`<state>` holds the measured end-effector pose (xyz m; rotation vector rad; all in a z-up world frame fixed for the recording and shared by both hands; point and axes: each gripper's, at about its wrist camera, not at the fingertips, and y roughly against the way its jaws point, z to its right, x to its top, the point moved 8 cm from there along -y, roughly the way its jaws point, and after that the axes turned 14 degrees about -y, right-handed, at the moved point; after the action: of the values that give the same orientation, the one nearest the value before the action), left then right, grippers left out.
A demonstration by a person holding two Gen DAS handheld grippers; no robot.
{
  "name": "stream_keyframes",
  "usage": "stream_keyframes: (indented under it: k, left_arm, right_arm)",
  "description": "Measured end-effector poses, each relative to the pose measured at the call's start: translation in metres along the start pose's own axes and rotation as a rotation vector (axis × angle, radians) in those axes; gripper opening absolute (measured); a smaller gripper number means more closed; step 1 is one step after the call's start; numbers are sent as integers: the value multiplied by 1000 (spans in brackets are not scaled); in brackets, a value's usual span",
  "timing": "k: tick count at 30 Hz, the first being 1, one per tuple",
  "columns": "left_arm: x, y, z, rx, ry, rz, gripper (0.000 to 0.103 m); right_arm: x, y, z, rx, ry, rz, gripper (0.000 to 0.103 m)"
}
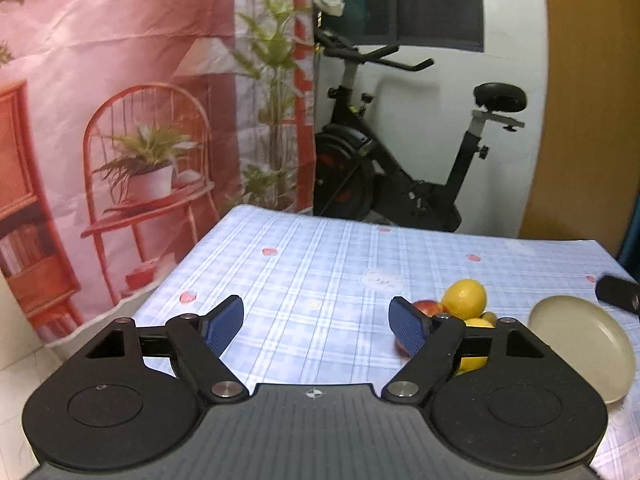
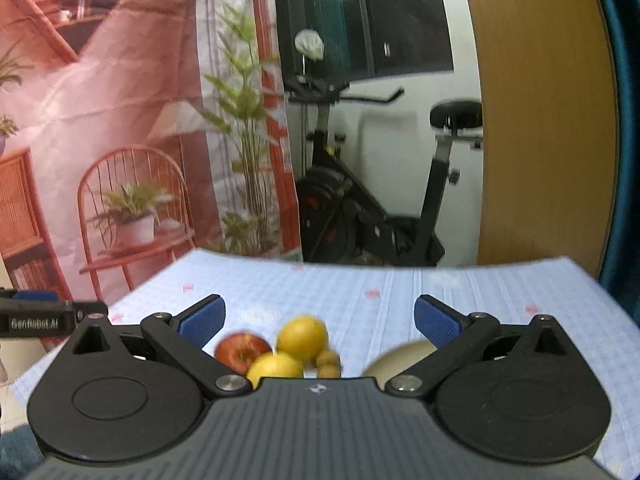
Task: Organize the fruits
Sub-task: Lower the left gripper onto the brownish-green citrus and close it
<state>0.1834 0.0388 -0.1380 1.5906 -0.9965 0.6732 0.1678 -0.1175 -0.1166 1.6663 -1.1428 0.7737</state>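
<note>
Blue checked cloth w/ tiny pink hearts covers the table (image 1: 320, 264). Round fruits sit bunched up: red shiny apple (image 2: 242, 350), two smooth yellow lemons (image 2: 302, 336), small brownish ones, no clear long side. Flat round cream plate (image 1: 588, 344) lies just beside them. Left gripper (image 1: 316, 322) & right gripper (image 2: 318, 318) both wide open, holding nothing.

Red apple (image 2: 242, 350), two lemons (image 2: 302, 338), small fruits (image 2: 328, 363) clustered beside plate (image 1: 588, 344).

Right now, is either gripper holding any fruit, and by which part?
Nothing is held. The left gripper and right gripper are both open, above the table; the fruits lie untouched.
</note>
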Motion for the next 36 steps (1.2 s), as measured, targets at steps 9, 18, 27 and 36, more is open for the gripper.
stream_keyframes:
  k: [9, 18, 27, 36]
  left_arm:
    - [-7, -8, 3, -18, -29, -22, 86]
    - [-20, -13, 37, -205, -159, -39, 85]
    - [-30, -12, 42, -278, -153, -55, 77]
    - [-44, -14, 61, -397, -136, -117, 52]
  right_arm:
    - [-35, -23, 9, 62, -44, -190, 99]
    - [-71, -29, -17, 120, 100, -323, 86]
    - [-84, -33, -26, 173, 126, -390, 84]
    - [-96, -34, -31, 169, 174, -425, 66]
